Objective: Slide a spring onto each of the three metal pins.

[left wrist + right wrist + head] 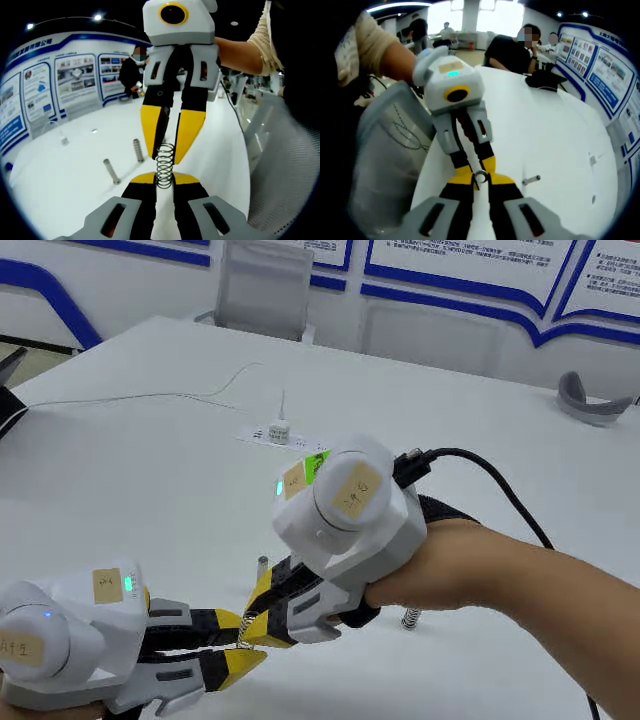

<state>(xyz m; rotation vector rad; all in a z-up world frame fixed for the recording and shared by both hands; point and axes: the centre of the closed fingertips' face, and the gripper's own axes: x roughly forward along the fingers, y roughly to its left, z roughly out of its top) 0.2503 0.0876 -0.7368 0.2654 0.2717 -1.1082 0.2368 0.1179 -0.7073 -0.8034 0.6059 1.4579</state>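
Note:
A small metal spring [165,165] hangs in the air between the two grippers, which meet tip to tip. My left gripper [165,181] is shut on its lower end; the right gripper [169,146] comes down from above and is shut on its upper end. In the right gripper view the spring [481,176] shows end-on as a ring between that gripper's [481,179] yellow tips. Two upright metal pins [138,150] [111,171] stand on the white table to the left of the spring. In the head view one pin [263,565] stands just behind the jaws, and the spring [243,628] sits where the left gripper [250,642] and right gripper [256,618] meet.
A second spring [409,618] lies on the table [150,470] under the right hand. A white plug block [278,432] with a thin cable sits mid-table. A chair [265,285] stands at the far edge and a grey curved object [595,405] lies far right. People sit at the table's end [512,52].

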